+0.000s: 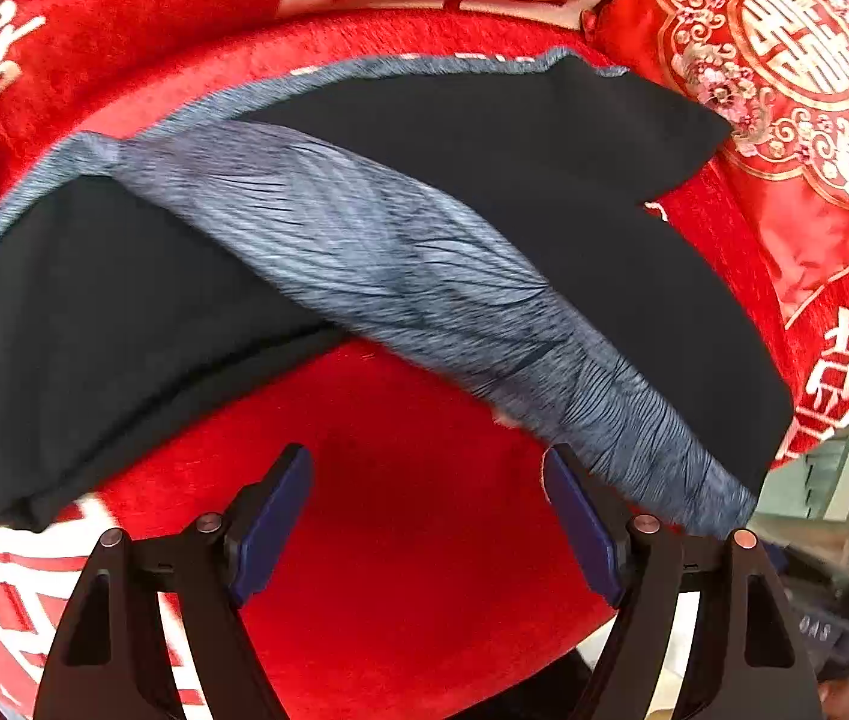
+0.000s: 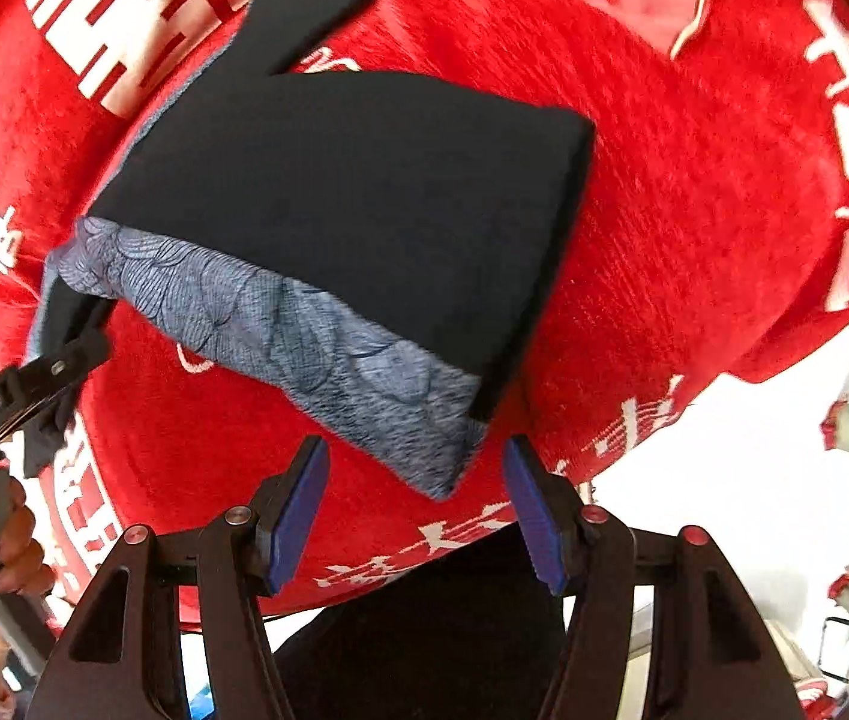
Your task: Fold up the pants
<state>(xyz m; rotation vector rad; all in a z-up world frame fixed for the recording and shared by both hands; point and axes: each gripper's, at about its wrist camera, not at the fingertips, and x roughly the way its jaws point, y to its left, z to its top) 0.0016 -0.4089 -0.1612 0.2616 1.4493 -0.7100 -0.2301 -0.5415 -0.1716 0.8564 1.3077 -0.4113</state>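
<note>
The pants point(image 1: 544, 180) lie partly folded on a red cover point(image 1: 412, 540). They are black, with a blue-grey line-patterned side point(image 1: 364, 252) turned up across the middle. My left gripper point(image 1: 427, 516) hovers over bare red cloth just in front of them, open, with nothing between its blue pads point(image 1: 274, 528). In the right wrist view the pants point(image 2: 364, 210) show a patterned band point(image 2: 304, 348) along their near edge. The band's corner reaches toward the gap of my right gripper point(image 2: 418, 480), which is open, its pads clear of the cloth. The left gripper point(image 2: 64, 360) shows by the pants' left end, held by a hand point(image 2: 4, 546).
A red satin cushion point(image 1: 784, 90) with a gold emblem lies at the far right beside the pants. The red cover bears large white characters point(image 2: 124, 12). Its edge drops to a pale floor point(image 2: 724, 480) on the right. Dark clothing point(image 2: 424, 630) is just below the right gripper.
</note>
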